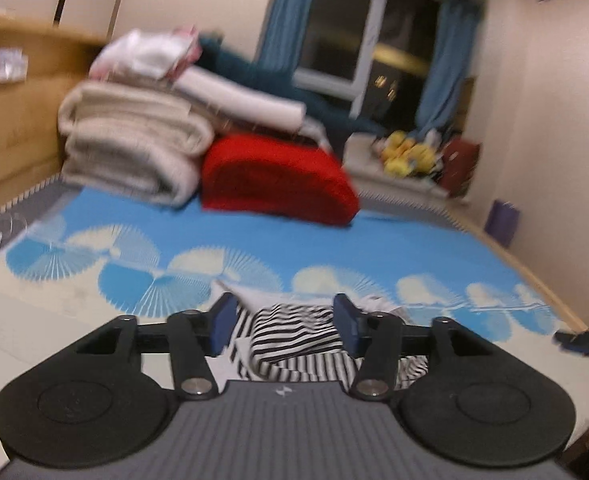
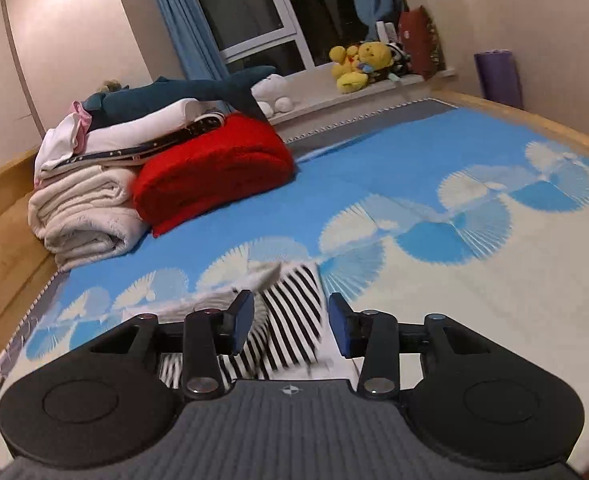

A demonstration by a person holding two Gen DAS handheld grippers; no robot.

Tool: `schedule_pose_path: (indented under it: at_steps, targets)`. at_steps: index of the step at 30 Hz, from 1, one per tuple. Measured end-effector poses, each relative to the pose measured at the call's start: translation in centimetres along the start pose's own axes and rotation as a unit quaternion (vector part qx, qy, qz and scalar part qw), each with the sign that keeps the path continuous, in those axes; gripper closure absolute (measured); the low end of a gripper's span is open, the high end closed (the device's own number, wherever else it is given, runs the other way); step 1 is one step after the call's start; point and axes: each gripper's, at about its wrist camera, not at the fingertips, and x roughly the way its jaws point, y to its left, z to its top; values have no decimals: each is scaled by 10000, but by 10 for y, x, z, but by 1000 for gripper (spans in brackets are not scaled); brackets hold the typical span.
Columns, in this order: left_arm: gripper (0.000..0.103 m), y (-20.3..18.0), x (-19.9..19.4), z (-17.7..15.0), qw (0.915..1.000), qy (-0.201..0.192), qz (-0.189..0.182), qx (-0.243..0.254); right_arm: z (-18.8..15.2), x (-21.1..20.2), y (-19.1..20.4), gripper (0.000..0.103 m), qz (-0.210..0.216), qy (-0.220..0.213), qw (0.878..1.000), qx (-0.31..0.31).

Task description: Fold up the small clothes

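Striped garment (image 1: 294, 336) at near edge of bed (image 1: 254, 236), bunched, soft, black-and-white knit, partly doubled over. Left gripper (image 1: 284, 322) above it, jaws apart, nothing pinched; right gripper (image 2: 290, 326) likewise apart, empty, over the flatter striped panel. Likely between folds: cloth let go, next a fresh pinch on an edge or corner. Beyond: blue fan-print sheet, red blanket (image 2: 210, 168) rolled and plush, cream blankets (image 2: 86, 212) stacked far left.
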Motion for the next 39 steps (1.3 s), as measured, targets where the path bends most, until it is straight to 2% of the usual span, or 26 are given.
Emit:
schedule_pose_path:
  at_steps: [2,4,6,7,8,9,11,13,15,19,20,21,22,23,25,32,34,37,38,39]
  targets:
    - [36,-11,-21,-17,9995,-219,52,220,-23,-11,-9,60,-121,122,9998,100]
    - [36,-16,-33,-36,9994,-220,79,245,-34,-18,-15,59,-133,219,9987,430]
    - [39,-12,-30,-59,9999,107,133,19,-43,-20,-16,59,-135,330,9983,465]
    - [53,-10,-22,-67,9984,504,232,-101,-48,-19,-17,59,-161,417,9982,411]
    - [60,-7,-17,-72,9969,730,256,-157,-52,-16,-18,60,-176,483,9980,371]
    - [62,-4,-13,-76,9961,839,192,-185,-55,-12,-18,63,-183,554,9977,342]
    - [62,0,-5,-85,9958,864,152,-243,-59,-5,-20,79,-180,760,9965,299]
    - [62,11,11,-98,9933,997,188,-556,-63,2,-21,81,-242,876,9956,238]
    - [62,23,39,-105,9814,1542,435,-1055,-68,8,-25,81,-299,1063,9935,292]
    - [60,34,78,-122,9603,2198,932,-1446,-82,29,-38,80,-332,1625,9841,629]
    - [59,41,87,-128,9548,2327,1013,-1544,-87,37,-40,75,-348,1812,9803,703]
    - [53,45,94,-133,9476,2510,1110,-1634,-92,43,-41,70,-367,1961,9772,730]
    - [46,48,101,-137,9410,2671,1199,-1696,-97,50,-41,61,-421,2106,9740,717]
    - [45,52,105,-141,9357,2781,1270,-1762,-101,56,-40,56,-521,2245,9708,664]
    - [41,59,109,-148,9277,2936,1327,-1887,-109,68,-38,55,-684,2469,9648,593]
    - [35,66,125,-166,9121,3224,1545,-2005,-129,96,-38,41,-911,2814,9522,759]
    - [35,66,129,-170,9083,3301,1605,-2005,-135,103,-38,41,-997,2900,9488,752]
    - [36,65,135,-178,9043,3439,1635,-1932,-138,107,-33,39,-1041,2891,9503,505]
    - [37,63,136,-180,9035,3490,1615,-1894,-139,107,-31,42,-1023,2898,9507,419]
    - [43,62,138,-182,9034,3535,1592,-1830,-139,107,-29,46,-986,2901,9513,348]
